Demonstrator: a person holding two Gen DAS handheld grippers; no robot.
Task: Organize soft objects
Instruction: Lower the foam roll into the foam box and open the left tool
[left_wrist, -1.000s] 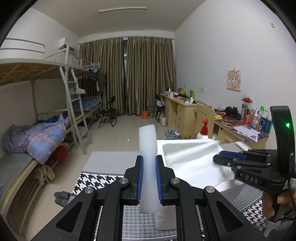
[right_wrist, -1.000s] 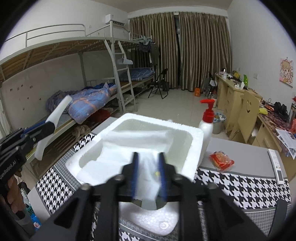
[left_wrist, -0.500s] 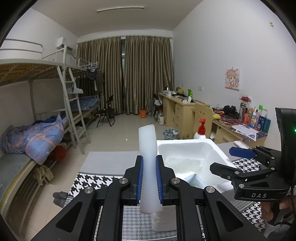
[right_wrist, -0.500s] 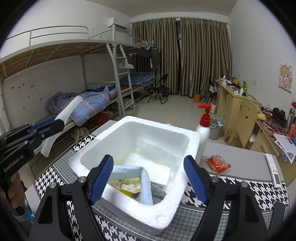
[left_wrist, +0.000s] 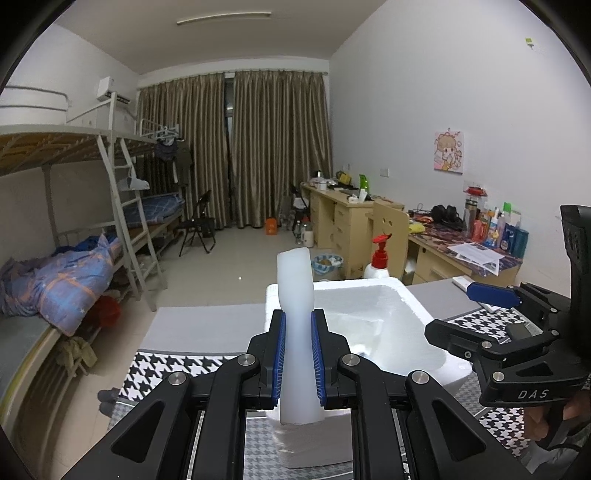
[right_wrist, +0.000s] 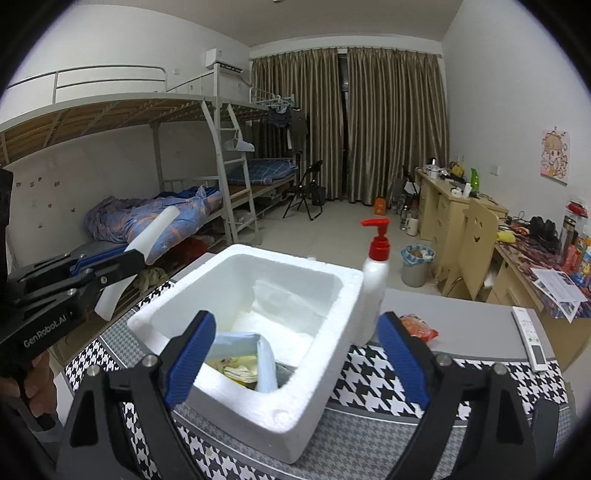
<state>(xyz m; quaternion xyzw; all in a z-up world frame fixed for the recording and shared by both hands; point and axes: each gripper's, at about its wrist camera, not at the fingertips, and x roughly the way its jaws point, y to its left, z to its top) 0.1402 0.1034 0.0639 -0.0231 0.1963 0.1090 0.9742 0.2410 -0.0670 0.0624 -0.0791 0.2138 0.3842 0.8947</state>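
Observation:
My left gripper is shut on an upright white foam strip, held just left of the white foam box. From the right wrist view, that left gripper holds the foam strip beside the foam box. My right gripper hovers over the box's near corner. Its jaws are opening wide and nothing is pressed between the pads. A white foam sheet and a light-blue packet lie inside the box. The right gripper also shows at the right of the left wrist view.
A red-capped pump bottle stands against the box's far right side. An orange snack packet and a white remote lie on the table's grey part. The houndstooth cloth covers the near table. Bunk beds stand on the left and desks on the right.
My right gripper let go of the white sheet, which now lies in the box, and its jaws spread wide as it drew back a little. The left gripper kept its hold.

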